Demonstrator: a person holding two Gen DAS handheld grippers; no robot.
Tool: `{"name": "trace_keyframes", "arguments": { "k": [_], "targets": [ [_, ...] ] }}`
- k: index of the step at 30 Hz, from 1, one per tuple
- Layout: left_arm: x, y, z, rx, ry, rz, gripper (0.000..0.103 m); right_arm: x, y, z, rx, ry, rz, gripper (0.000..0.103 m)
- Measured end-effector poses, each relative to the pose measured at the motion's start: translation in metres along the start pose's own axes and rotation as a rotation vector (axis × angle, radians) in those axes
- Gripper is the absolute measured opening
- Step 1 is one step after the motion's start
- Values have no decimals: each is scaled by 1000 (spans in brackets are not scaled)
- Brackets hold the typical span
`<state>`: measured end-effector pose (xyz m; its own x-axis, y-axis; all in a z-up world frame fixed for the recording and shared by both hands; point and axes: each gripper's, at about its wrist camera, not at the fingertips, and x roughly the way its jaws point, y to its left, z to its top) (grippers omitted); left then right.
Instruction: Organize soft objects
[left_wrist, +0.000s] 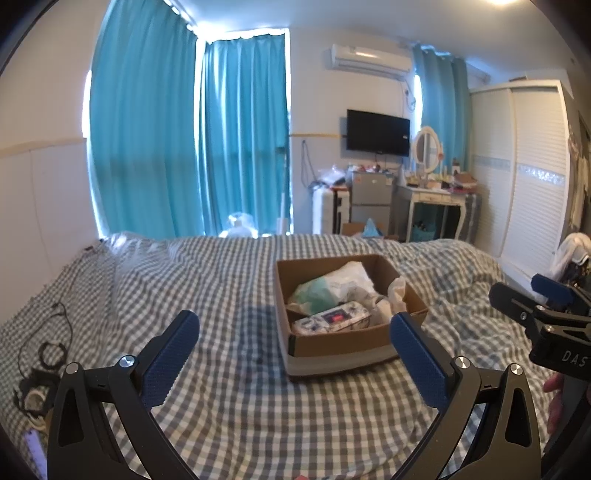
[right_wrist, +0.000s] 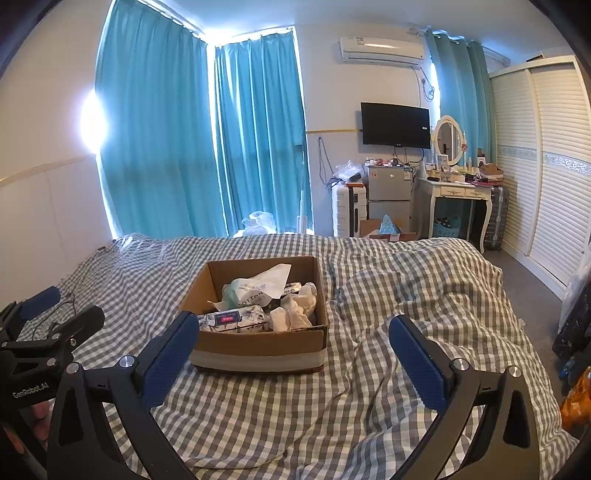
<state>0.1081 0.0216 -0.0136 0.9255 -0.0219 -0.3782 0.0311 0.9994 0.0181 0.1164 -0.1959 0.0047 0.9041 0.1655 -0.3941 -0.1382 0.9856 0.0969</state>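
Cardboard box (left_wrist: 343, 343) sits on the checked bedspread (left_wrist: 229, 280), open-topped, holding a flowered tissue pack (left_wrist: 332, 319) at the front, a pale green cotton-pad bag (left_wrist: 314, 295) behind it and crumpled white wrappers (right_wrist: 299, 306) on the right. Left gripper (left_wrist: 293, 326) hovers above the bed, blue fingers (left_wrist: 170, 354) spread wide, grasping nothing. Right gripper (right_wrist: 293, 330) likewise gapes, released. Teal curtains (right_wrist: 155, 129), a television (right_wrist: 395, 125) and a white desk (right_wrist: 458, 192) stand beyond.
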Motion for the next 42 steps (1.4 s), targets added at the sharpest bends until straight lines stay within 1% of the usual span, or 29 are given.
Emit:
{"name": "trace_keyframes", "arguments": {
  "k": [3, 8, 14, 42],
  "targets": [
    [-1, -3, 1, 6, 5, -15, 103, 0, 1, 0, 1, 1, -2, 103],
    [-3, -6, 3, 10, 4, -20, 103, 1, 2, -1, -5, -2, -6, 103],
    [-2, -5, 4, 16, 9, 3, 103, 2, 3, -1, -6, 2, -5, 103],
    [-1, -1, 6, 13, 14, 7, 103, 5, 3, -3, 2, 15, -9, 103]
  ]
}}
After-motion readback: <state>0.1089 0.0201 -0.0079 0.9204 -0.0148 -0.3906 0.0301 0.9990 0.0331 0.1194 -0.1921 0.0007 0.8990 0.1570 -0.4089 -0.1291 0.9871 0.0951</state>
